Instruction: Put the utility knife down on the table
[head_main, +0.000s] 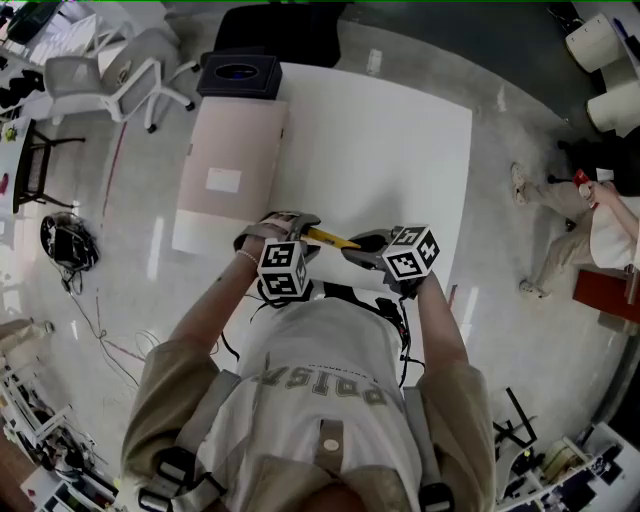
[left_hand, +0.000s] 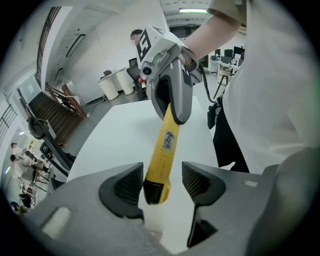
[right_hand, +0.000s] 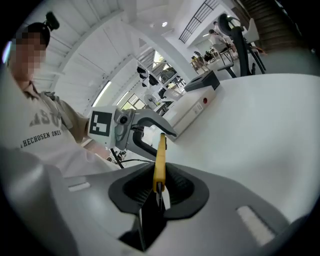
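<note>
Over the near edge of the white table (head_main: 400, 150), the left gripper (left_hand: 162, 182) has its jaws spread wide. The dark-capped end of the yellow utility knife (left_hand: 167, 142) sits between the pads, which do not press on it. From there the knife spans rightward in the air, clear of the tabletop. The right gripper (right_hand: 159, 187) is clamped across the flat sides of its other end and alone carries it. The knife is probably light and stiff, and its smooth casing could pivot in a one-ended pinch. A hold across the flats suits it best. Whether the blade is extended cannot be told.
</note>
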